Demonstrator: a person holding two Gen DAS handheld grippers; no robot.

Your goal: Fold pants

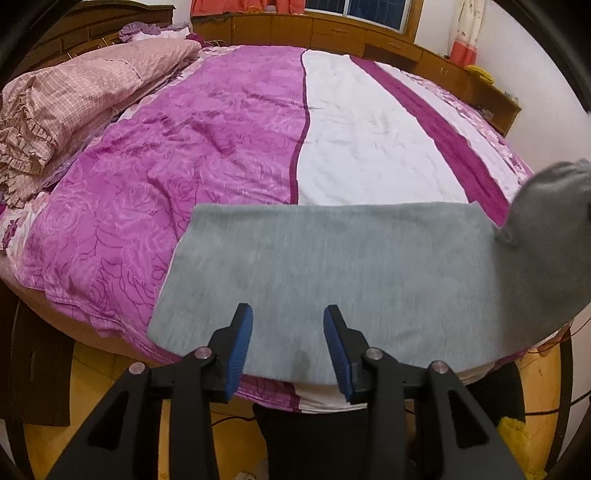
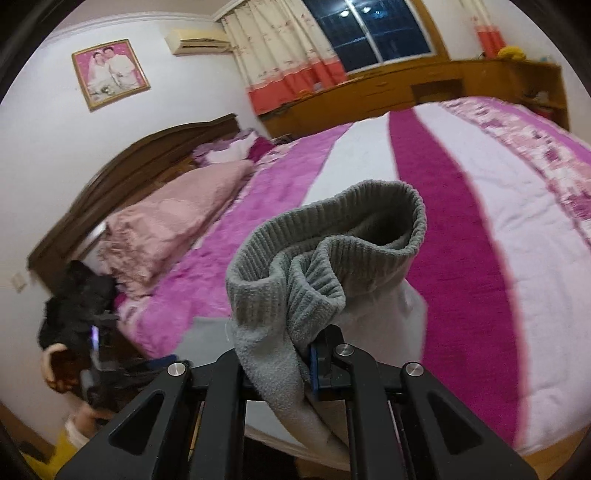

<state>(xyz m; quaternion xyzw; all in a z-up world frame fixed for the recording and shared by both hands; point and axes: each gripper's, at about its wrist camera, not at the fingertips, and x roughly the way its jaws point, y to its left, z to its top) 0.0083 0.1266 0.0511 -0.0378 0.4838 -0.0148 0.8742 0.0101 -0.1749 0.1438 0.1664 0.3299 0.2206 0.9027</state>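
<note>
The grey pants [image 1: 332, 266] lie spread flat on the bed [image 1: 369, 129], along the bed's near edge, on top of its purple and white cover [image 1: 207, 147]. Their right-hand end is lifted off the cover and rises toward the side of the left wrist view.

The left claw [image 1: 288, 339] hovers over the near edge of the pants with its two blue-padded fingers [image 1: 240, 343] set wide apart; nothing sits between them, and grey cloth shows through the gap.

The right claw [image 2: 308, 360] is closed tight on the pants [image 2: 314, 258], pinching the fleecy cloth just below the ribbed cuffs [image 2: 369, 214], which stand up above the fingers. Only one blue pad [image 2: 314, 365] shows; the other is hidden by the cloth that hangs down over it.

A pink quilt [image 1: 85, 99] is bunched at the head of the bed, against the dark wooden headboard [image 2: 147, 166]. Behind the bed, wooden cabinets [image 1: 332, 33] run under a window [image 2: 373, 33] with curtains [image 2: 280, 55]. A framed photo [image 2: 110, 72] hangs on the wall above the headboard.
</note>
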